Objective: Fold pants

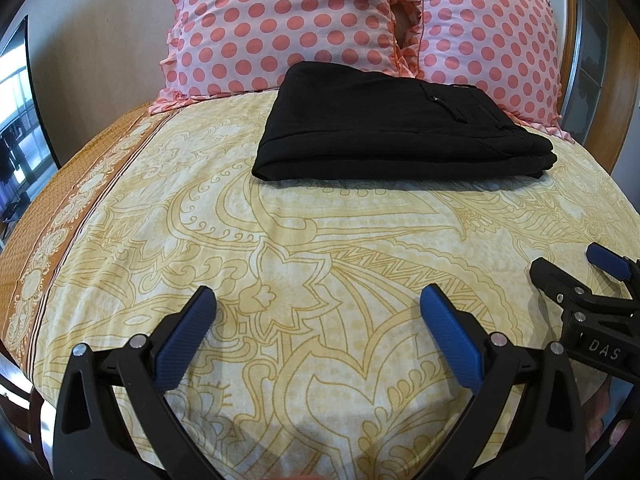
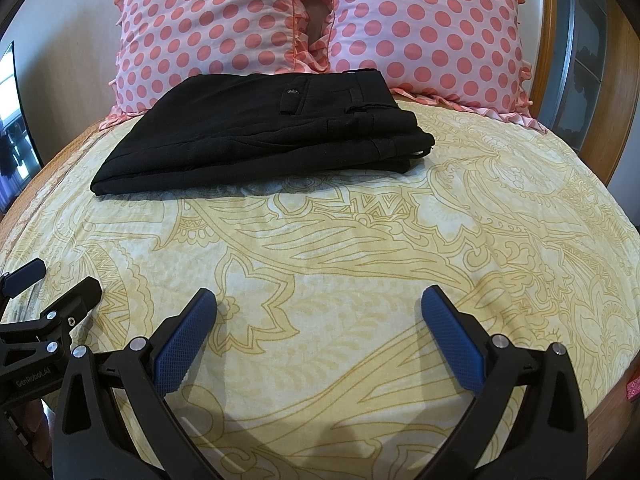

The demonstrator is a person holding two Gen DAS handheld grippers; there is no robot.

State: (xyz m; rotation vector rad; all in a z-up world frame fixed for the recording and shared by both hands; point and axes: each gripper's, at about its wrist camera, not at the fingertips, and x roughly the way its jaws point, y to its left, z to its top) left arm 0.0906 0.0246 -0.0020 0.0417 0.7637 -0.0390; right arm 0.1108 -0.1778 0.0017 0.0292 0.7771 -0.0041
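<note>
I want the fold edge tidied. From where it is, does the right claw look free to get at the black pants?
Probably yes. The right claw is open and empty, and only bare bedsheet lies between it and the folded pants ahead. Nothing blocks the way.

Both wrist views look low across the bedsheet (image 1: pixel 304 240) toward the pillows (image 2: pixel 320 20) (side by side).
</note>
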